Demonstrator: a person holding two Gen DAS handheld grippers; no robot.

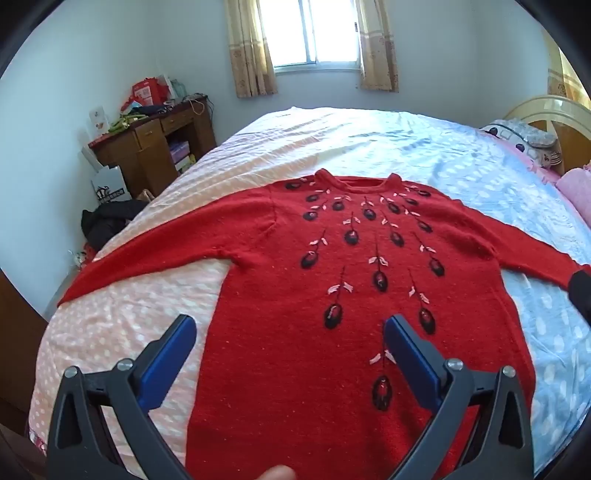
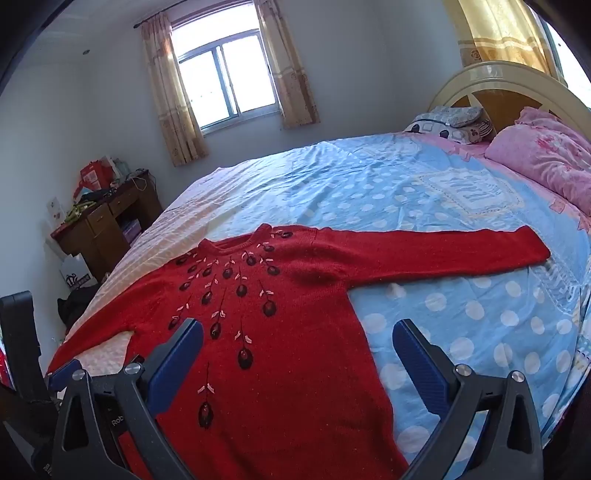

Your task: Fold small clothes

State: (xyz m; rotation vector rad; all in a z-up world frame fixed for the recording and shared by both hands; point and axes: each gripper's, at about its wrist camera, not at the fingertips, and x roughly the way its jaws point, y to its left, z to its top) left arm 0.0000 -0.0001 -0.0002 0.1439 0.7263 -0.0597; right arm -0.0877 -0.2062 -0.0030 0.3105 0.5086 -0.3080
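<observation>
A red knitted sweater (image 1: 295, 295) lies flat, front up, on the polka-dot bedspread (image 1: 461, 166), its collar toward the window (image 1: 314, 29) and both sleeves spread out sideways. Dark embroidered buds on thin stems with pale leaves fan down from the neckline. The left gripper (image 1: 290, 328) hovers over the sweater's lower body with its jaws spread wide and nothing between the blue pads (image 1: 170, 354); neither pad visibly touches the knit. The right gripper (image 2: 298, 332) likewise stands released above the sweater's right flank, one pad over red wool, the other over the blue part of the spread. The sweater's hem is cut off by the bottom edge in both views, so how it lies there cannot be told. In the left wrist view the right sleeve's cuff disappears behind a dark shape at the frame edge, while the right wrist view shows that cuff whole. A blurred pale patch at the bottom of the left view may be a fingertip. The wooden desk (image 1: 155, 144) by the wall carries clutter too small to identify. Pillows (image 2: 546, 155) sit by the headboard (image 2: 498, 88).
</observation>
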